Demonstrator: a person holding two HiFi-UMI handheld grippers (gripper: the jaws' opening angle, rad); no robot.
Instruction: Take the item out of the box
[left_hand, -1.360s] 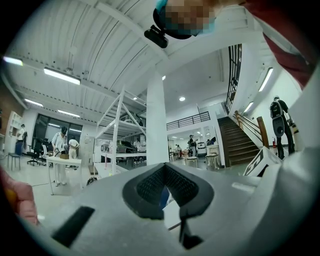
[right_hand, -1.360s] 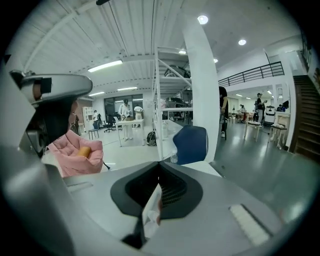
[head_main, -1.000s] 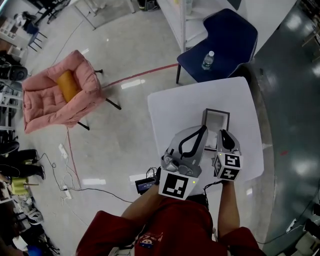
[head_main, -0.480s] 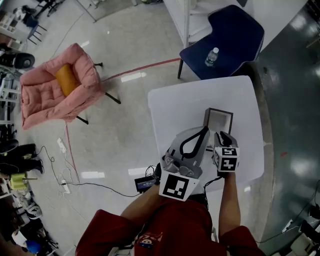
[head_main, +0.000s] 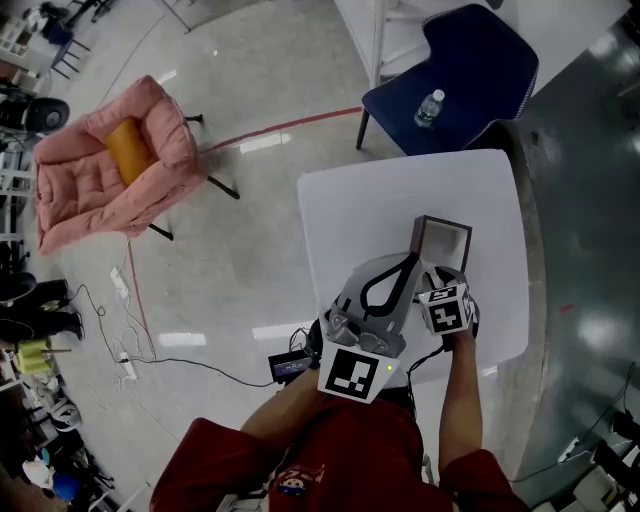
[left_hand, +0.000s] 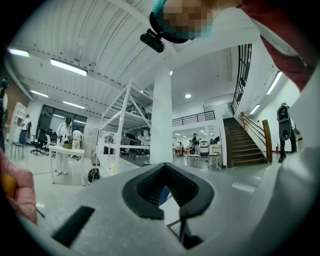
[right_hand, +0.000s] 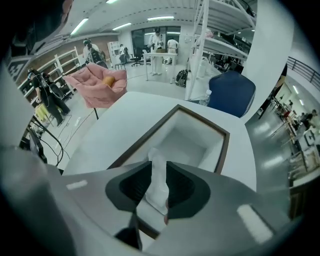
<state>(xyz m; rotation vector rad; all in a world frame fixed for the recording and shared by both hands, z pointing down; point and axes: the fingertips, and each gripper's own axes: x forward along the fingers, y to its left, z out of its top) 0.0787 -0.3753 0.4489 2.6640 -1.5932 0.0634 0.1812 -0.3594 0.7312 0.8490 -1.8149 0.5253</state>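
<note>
A box (head_main: 445, 222) with a dark rim and white inside stands open on the white table (head_main: 380, 210). My right gripper (head_main: 447, 285) reaches over the box's near edge. In the right gripper view the right gripper (right_hand: 159, 177) is shut on a white soft item (right_hand: 158, 162), which stands upright between the black pads just above the box (right_hand: 222, 150). My left gripper (head_main: 408, 262) hovers left of the box, tilted upward. The left gripper view shows the left gripper (left_hand: 164, 172) with pads meeting at the tip and nothing in them.
A blue chair (head_main: 480, 70) with a water bottle (head_main: 427, 107) stands beyond the table's far edge. A pink armchair (head_main: 100, 180) is far left on the floor. Cables (head_main: 130, 360) lie on the floor at the left. A grey wall (head_main: 580, 250) runs along the table's right side.
My right gripper has moved forward toward the box and its marker cube has tilted. The left gripper has stayed in place.
</note>
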